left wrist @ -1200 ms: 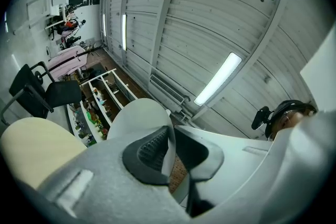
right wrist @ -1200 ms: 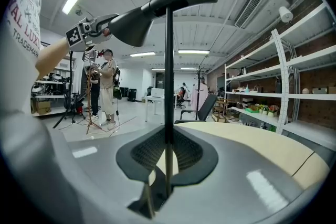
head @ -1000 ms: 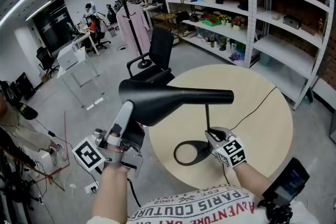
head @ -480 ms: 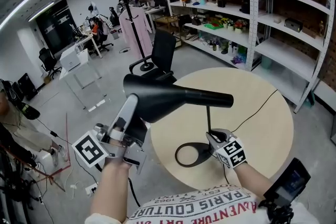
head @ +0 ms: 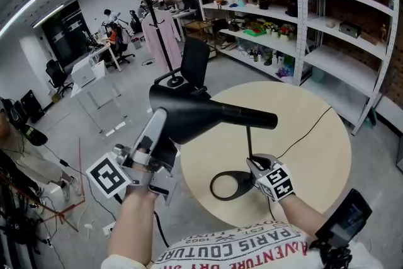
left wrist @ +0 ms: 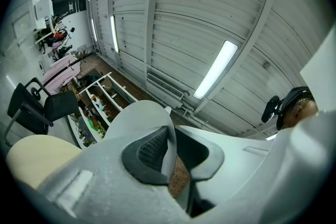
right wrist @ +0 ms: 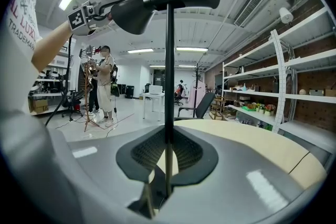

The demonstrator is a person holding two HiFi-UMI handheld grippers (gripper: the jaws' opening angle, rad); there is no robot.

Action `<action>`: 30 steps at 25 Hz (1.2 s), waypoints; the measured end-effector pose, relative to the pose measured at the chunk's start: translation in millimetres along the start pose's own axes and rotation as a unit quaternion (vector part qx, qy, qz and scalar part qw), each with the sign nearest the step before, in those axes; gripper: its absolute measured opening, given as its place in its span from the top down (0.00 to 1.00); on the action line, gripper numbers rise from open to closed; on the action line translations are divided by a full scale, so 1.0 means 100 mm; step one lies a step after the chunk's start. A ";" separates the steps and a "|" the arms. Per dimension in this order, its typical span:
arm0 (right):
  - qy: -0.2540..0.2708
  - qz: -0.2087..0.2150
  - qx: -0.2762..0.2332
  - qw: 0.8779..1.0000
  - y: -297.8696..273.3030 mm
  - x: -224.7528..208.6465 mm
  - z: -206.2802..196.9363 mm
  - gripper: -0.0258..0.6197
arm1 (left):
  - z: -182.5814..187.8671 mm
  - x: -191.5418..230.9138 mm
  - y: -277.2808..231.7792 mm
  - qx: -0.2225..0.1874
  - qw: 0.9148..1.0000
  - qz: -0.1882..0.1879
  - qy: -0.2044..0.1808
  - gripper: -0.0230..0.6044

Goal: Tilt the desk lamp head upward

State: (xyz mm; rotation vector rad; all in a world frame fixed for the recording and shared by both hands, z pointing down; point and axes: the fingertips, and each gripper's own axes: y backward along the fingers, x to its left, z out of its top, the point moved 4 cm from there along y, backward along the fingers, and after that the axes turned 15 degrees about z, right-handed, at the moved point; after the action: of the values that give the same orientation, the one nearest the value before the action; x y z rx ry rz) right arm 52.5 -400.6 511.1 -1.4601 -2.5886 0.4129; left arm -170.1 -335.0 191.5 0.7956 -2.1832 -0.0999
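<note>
Head view: the left gripper [head: 158,123] clamps the wide rim of the lamp head [head: 208,115], which overhangs the left edge of the table [head: 308,148], apparently to lever it upward. The right gripper [head: 254,164] pinches the stem [head: 249,138] low, steadying the base [head: 228,186].

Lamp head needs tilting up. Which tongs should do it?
Left. The left tongs grip the lamp head at its wide end; the right tongs clamp the stem low near the base, steadying it.
</note>
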 end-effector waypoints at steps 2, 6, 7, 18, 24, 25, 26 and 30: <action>0.000 0.000 0.001 1.000 -0.01 0.01 0.00 0.90 | 0.01 0.01 0.01 0.002 1.000 -0.004 -0.005 0.89; -0.003 0.006 0.009 1.000 0.02 -0.02 0.02 0.89 | 0.00 0.02 0.00 0.005 1.000 -0.015 -0.025 0.87; -0.004 0.006 0.011 1.000 0.02 -0.02 0.02 0.89 | -0.01 0.03 0.01 0.008 0.999 -0.015 -0.032 0.83; 0.022 -0.013 -0.040 0.999 0.47 0.25 0.50 0.86 | -0.19 0.21 0.55 0.031 0.990 0.026 -0.135 0.75; 0.055 0.044 -0.074 0.995 0.90 1.08 0.79 0.86 | -0.64 0.05 1.00 0.074 0.977 0.020 -0.198 0.75; 0.054 0.056 -0.079 0.994 0.97 1.25 0.82 0.87 | -0.73 0.00 1.10 0.081 0.976 0.016 -0.201 0.76; 0.050 0.068 -0.086 0.993 1.05 1.41 0.84 0.87 | -0.82 -0.04 1.19 0.087 0.975 0.011 -0.203 0.76; 0.032 0.094 -0.110 0.989 1.37 1.94 0.86 0.89 | -1.24 -0.22 1.54 0.123 0.969 -0.005 -0.215 0.87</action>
State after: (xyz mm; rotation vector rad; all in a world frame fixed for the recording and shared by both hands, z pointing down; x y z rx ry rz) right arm 41.9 -182.3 385.0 -1.7661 -2.5211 0.1005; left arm -149.5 -176.5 310.6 0.9956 -2.6377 -0.0052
